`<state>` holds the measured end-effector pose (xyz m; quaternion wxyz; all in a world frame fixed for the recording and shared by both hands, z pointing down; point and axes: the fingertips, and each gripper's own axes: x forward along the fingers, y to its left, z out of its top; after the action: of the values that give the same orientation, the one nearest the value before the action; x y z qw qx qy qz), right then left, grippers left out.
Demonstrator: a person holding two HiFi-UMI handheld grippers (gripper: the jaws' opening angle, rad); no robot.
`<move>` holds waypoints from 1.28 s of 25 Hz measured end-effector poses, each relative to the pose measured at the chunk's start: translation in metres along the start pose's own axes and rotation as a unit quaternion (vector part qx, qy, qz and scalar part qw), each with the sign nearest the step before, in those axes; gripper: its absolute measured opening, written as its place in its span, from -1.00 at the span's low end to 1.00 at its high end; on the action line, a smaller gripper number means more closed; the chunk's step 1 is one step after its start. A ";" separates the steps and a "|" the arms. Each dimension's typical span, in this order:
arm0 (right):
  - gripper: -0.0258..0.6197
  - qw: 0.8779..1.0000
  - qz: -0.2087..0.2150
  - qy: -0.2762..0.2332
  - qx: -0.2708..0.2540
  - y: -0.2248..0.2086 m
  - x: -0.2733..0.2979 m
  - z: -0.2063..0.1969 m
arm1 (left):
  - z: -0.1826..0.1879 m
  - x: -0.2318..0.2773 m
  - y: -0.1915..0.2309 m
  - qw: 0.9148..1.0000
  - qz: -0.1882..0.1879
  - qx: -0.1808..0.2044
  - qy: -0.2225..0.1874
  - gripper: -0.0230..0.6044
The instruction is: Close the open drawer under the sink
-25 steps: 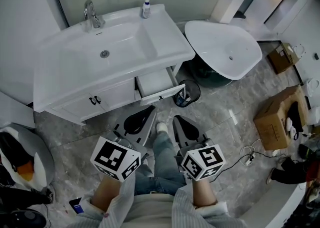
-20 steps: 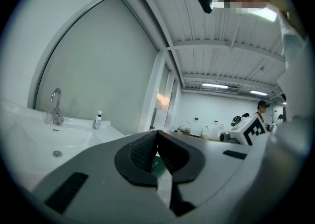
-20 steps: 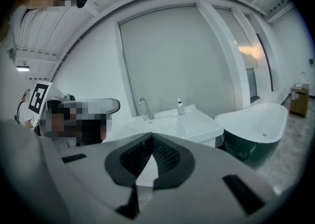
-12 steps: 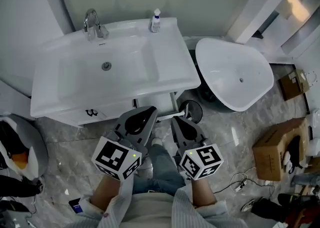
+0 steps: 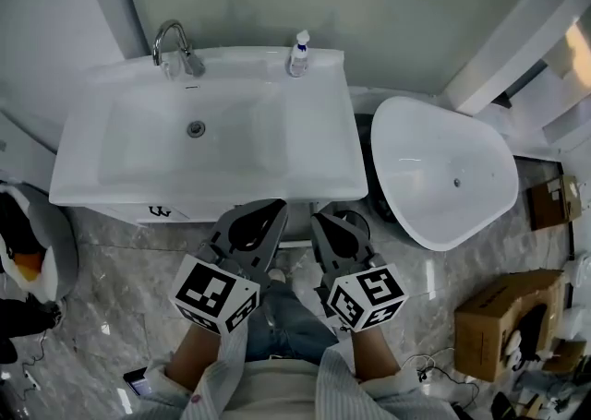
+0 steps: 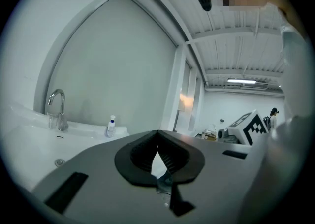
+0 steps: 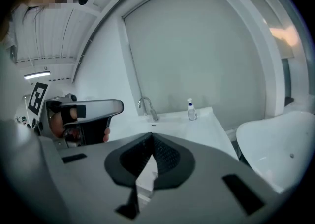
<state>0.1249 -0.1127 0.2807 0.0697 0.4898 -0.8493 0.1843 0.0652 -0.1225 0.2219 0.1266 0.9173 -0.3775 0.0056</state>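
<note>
Both tools point at the vanity front, side by side beneath the sink (image 5: 92,183) rim. That suits a push more than a grasp. The left tool (image 5: 273,210) is clenched with its jaws meeting at the tips and nothing between them, and the right tool (image 5: 319,219) is clenched and empty too. Closed tips give a blunt, firm face for pressing on a panel.

The drawer sits under the sink's right half, below the soap bottle (image 5: 298,54) side. From the head view, the overhanging rim and the tools hide it, so I cannot tell how far out it stands. The faucet (image 5: 175,44) is well clear.
</note>
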 end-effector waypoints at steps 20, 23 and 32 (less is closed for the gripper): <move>-0.89 1.000 0.005 0.022 0.021 -0.011 0.014 -0.017 | -0.024 0.008 0.013 1.000 0.017 -0.010 0.023 -0.87; -0.89 0.999 0.003 0.029 0.023 -0.009 0.016 -0.026 | -0.035 0.003 0.017 0.999 0.022 -0.018 0.029 -0.87; -0.89 0.998 -0.014 0.045 0.041 -0.012 0.019 -0.067 | -0.081 -0.007 0.023 0.998 0.025 -0.030 0.053 -0.87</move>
<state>0.1212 -0.1075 0.3511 0.0906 0.4949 -0.8302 0.2401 0.0516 -0.1143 0.3049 0.1738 0.9018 -0.3930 0.0463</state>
